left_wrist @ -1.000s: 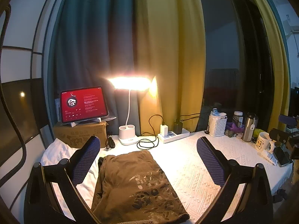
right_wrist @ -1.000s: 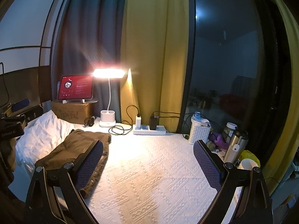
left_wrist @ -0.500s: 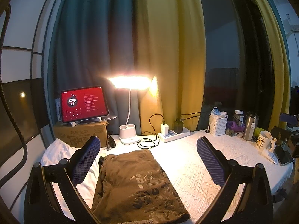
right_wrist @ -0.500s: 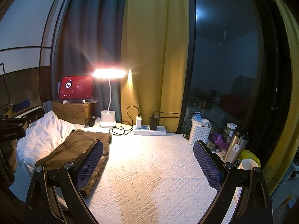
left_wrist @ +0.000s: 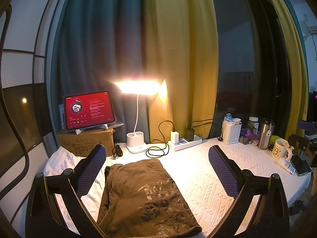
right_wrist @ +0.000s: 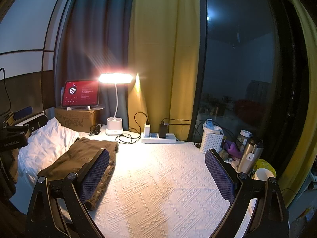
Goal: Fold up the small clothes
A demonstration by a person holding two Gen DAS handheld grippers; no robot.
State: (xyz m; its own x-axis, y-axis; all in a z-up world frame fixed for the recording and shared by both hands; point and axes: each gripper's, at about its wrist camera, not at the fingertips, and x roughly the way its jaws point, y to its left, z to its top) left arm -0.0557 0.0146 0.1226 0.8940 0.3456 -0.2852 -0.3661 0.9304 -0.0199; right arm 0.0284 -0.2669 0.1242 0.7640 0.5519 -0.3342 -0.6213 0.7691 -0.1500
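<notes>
Brown printed cotton garment [left_wrist: 146,196] lies folded flat near the white desk lamp [left_wrist: 136,119]; both grippers' jaws gape empty above it, either before or after folding.

Garment [left_wrist: 142,196] lies on table [left_wrist: 208,182], near left edge, just right of pillow [left_wrist: 59,162]. Behind it: lamp [left_wrist: 136,144], w/ box [left_wrist: 85,140] to its left and tablet [left_wrist: 89,110] on top of box. Power strip [left_wrist: 184,142] right of lamp; basket [left_wrist: 230,131], flask [left_wrist: 266,133], mug [left_wrist: 280,150] further right, along table's back-right edge.
</notes>
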